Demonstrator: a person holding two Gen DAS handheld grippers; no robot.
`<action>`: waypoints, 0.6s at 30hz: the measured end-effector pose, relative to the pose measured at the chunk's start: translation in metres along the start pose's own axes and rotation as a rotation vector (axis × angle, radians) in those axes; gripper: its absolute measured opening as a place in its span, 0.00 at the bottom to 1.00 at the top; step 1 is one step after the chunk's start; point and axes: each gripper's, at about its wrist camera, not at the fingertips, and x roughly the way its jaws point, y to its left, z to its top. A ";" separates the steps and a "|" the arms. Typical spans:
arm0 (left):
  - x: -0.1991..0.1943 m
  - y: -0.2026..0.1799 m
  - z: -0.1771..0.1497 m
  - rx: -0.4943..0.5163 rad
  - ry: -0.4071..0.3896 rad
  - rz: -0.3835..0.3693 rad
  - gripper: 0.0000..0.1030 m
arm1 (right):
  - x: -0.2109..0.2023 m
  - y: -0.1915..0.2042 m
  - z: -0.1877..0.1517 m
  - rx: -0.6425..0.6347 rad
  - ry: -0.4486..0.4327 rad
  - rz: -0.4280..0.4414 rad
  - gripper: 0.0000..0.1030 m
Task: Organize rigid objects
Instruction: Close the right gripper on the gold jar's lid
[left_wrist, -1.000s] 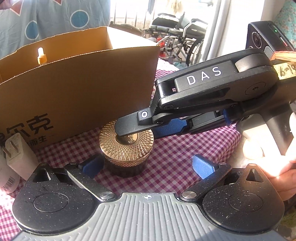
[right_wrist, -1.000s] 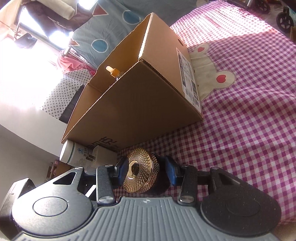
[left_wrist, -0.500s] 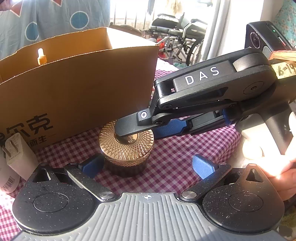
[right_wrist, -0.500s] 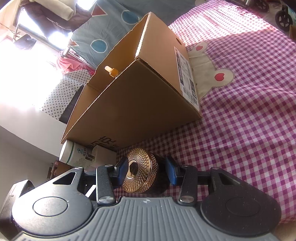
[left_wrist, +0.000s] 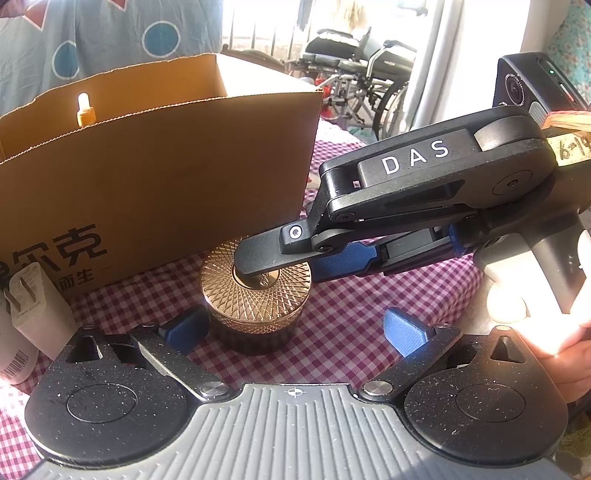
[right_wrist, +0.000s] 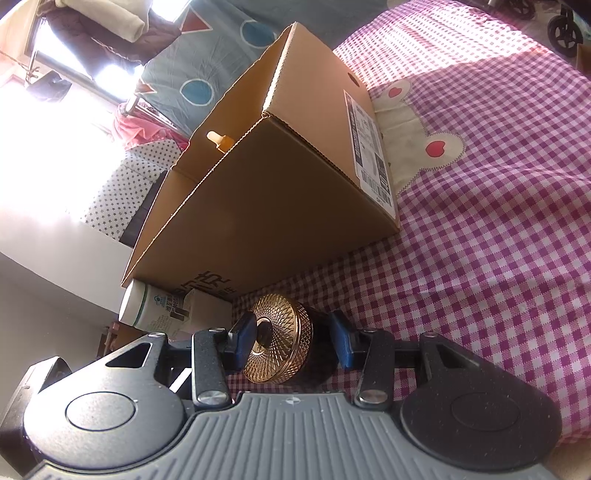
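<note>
A round jar with a gold faceted lid (left_wrist: 255, 291) stands on the checked cloth just in front of a cardboard box (left_wrist: 155, 158). My right gripper (right_wrist: 291, 334) is turned on its side, one finger over the lid and one below, and is shut on the jar (right_wrist: 280, 339); its upper finger (left_wrist: 266, 254) crosses the lid in the left wrist view. My left gripper (left_wrist: 295, 325) is open and empty, its left pad close beside the jar. A small dropper bottle (left_wrist: 83, 109) stands inside the box.
A white plug adapter (left_wrist: 35, 306) and a white bottle (right_wrist: 151, 306) lie at the box's left front corner. The purple checked cloth (right_wrist: 480, 221) stretches to the right of the box. A wheelchair (left_wrist: 354, 77) stands behind the table.
The jar has lifted slightly and tilted a little in my right gripper's hold. My left gripper has stayed where it was.
</note>
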 end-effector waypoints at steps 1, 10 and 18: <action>0.001 0.000 0.000 -0.001 0.000 0.001 0.98 | 0.000 0.000 0.000 0.001 0.000 0.001 0.46; 0.003 0.009 0.001 -0.009 -0.001 0.035 0.97 | 0.000 -0.003 -0.002 0.016 -0.005 0.012 0.46; 0.005 0.016 0.007 0.017 -0.005 0.049 0.85 | -0.003 -0.002 -0.002 0.012 -0.015 0.003 0.46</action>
